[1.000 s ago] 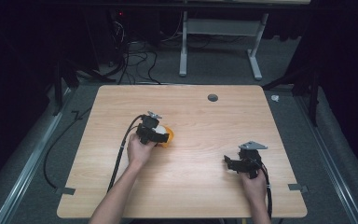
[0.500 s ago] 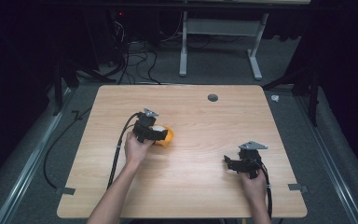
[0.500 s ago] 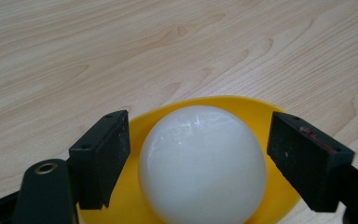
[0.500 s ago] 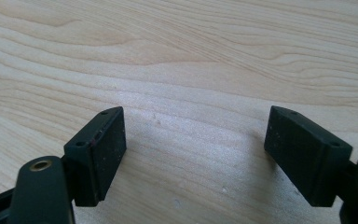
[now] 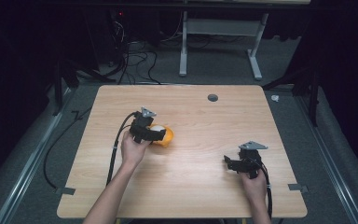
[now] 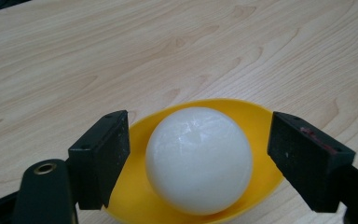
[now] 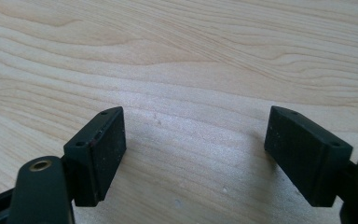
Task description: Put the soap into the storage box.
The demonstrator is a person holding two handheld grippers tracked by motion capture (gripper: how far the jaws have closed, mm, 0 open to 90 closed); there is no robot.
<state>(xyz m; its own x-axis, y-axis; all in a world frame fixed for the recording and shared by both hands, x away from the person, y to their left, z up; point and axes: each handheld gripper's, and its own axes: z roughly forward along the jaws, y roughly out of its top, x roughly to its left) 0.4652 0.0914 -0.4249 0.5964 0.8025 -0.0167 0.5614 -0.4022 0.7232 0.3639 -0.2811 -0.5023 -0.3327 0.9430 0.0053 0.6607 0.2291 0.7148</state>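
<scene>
White ball [image 6: 198, 158] sits in yellow bowl [image 6: 256, 121] on table [image 5: 205, 121], between left gripper [image 6: 198, 163] pads, gaps either side, nothing gripped. Looks hard, smooth, slippery, light; pinch across its middle. Right gripper [image 7: 193, 156] open, empty.

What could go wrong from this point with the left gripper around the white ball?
The left gripper has just been opening; its pads stand clear of the white ball, which sits in the shallow yellow bowl. Pulling away carelessly, a jaw might clip the ball and roll it out, or catch the bowl's rim and tip or slide it across the table.
</scene>
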